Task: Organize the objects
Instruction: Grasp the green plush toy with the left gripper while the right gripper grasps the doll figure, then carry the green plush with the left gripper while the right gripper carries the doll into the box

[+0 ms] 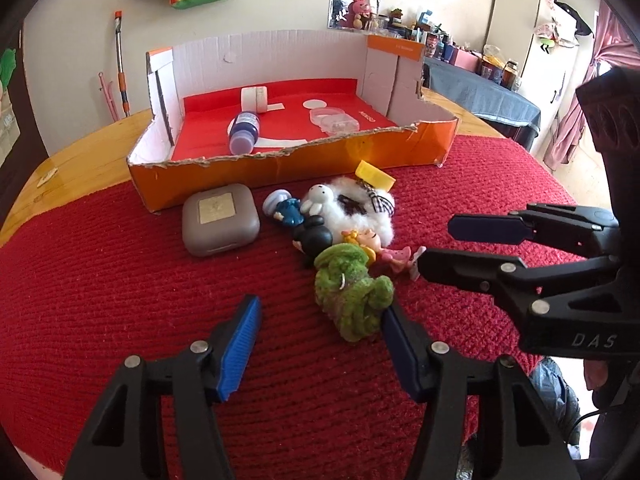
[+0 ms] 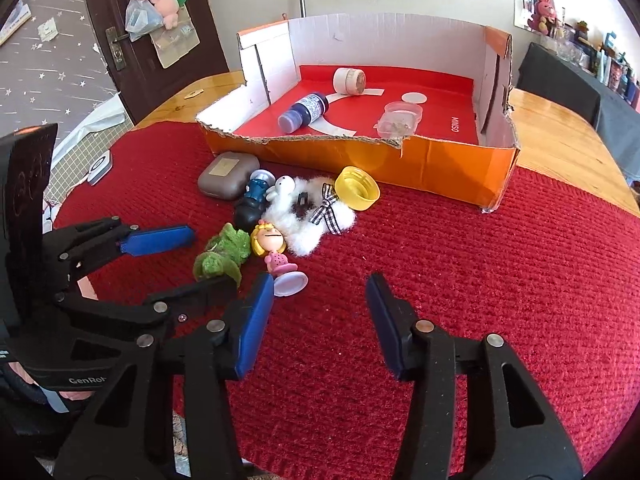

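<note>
**Both tongs gaping over the toy pile in front of the orange box**

Hovering nearest the lens: left tongs (image 1: pixel 318 344), blue-padded, spread wide and gripping nothing, with the right pad just beside the fuzzy green plush toy (image 1: pixel 352 292) lying on the red knitted cloth (image 1: pixel 120 300). Reaching in from the right side of the left view: right tongs (image 1: pixel 434 246), likewise parted and empty, tips close to the small pink-dressed doll figurine with yellow hair (image 1: pixel 376 246).

Lying bunched together beyond the green plush: a black round-headed figurine (image 1: pixel 314 236), a fluffy white plush with a checked ribbon bow (image 1: pixel 352 208), a small blue-and-white figurine (image 1: pixel 282 208) and a yellow plastic cap (image 1: pixel 376 174), the cap touching the white plush. Sitting just left of the bunch: a rounded grey-brown case with a gold plate on its lid (image 1: pixel 220 220).

Standing behind on the wooden bench (image 1: pixel 88 152): a torn orange cardboard box with a red floor (image 1: pixel 296 160), holding a blue bottle on its side (image 1: pixel 244 132), a white cylindrical roll (image 1: pixel 254 98) and a clear round plastic container (image 1: pixel 334 120).

Seen from the right wrist: right tongs (image 2: pixel 320 320) open above bare cloth, left tongs (image 2: pixel 208 260) flanking the green plush.
</note>
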A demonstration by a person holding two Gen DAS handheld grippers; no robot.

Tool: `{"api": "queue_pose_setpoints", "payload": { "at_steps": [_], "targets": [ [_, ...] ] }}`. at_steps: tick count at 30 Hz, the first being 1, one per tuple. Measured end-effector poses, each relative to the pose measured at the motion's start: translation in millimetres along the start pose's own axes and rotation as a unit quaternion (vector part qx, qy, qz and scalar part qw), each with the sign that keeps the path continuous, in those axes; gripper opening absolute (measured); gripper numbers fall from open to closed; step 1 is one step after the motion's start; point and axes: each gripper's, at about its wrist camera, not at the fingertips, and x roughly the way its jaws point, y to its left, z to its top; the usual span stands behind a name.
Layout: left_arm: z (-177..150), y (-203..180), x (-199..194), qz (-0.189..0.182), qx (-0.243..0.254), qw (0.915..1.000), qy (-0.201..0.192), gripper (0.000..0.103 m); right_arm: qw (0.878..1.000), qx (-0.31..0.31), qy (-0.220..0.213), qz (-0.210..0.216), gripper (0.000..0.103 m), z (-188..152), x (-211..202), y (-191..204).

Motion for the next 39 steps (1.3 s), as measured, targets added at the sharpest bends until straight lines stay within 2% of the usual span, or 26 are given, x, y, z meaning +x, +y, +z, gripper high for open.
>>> {"api": "queue_pose_setpoints", "payload": {
  "at_steps": [3,5,7,9,14,17,21,24,28,39],
  "targets": [
    [3.2,-0.6,1.9,-0.001,-0.002,1.0000,-0.001,0.062,1.000,0.004,0.000,0.010,0.047,2.3,-1.5,-5.1],
    [6.0,1.1,2.8,0.006,-0.005,1.0000,-0.001,0.055,1.000,-0.001,0.004,0.013,0.047,3.2,-0.6,-4.3],
    [7.3,3.7,2.8,0.018,-0.006,0.9998,0.000,0.040,1.000,-0.010,0.009,0.018,0.047,3.1,1.9,-0.1],
    [6.5,7.9,1.9,0.020,-0.007,0.9998,0.000,0.034,1.000,-0.016,0.012,0.020,0.047,3.7,5.0,4.0],
    [5.1,18.9,1.1,0.015,-0.021,0.9997,-0.002,0.033,0.999,-0.020,0.017,0.021,0.047,4.4,14.8,6.9],
    [4.4,17.7,1.5,0.014,-0.018,0.9997,-0.005,0.033,0.999,-0.036,0.014,0.005,0.047,3.7,17.3,13.5],
    [5.2,16.7,2.7,0.012,-0.018,0.9997,-0.009,0.033,0.997,-0.068,0.006,-0.023,0.037,-2.3,18.3,26.4],
    [6.1,18.6,2.4,0.009,-0.025,0.9996,-0.009,0.033,0.997,-0.072,0.000,-0.026,0.022,-4.9,17.8,30.8],
    [4.7,20.0,-2.5,0.015,-0.028,0.9994,-0.016,0.028,0.998,-0.064,-0.004,-0.022,0.022,-5.9,14.7,31.9],
    [7.1,21.3,-18.9,0.007,-0.035,0.9987,-0.037,0.026,0.999,-0.037,-0.029,-0.009,0.022,-2.5,-5.3,30.2]
  ]
}}
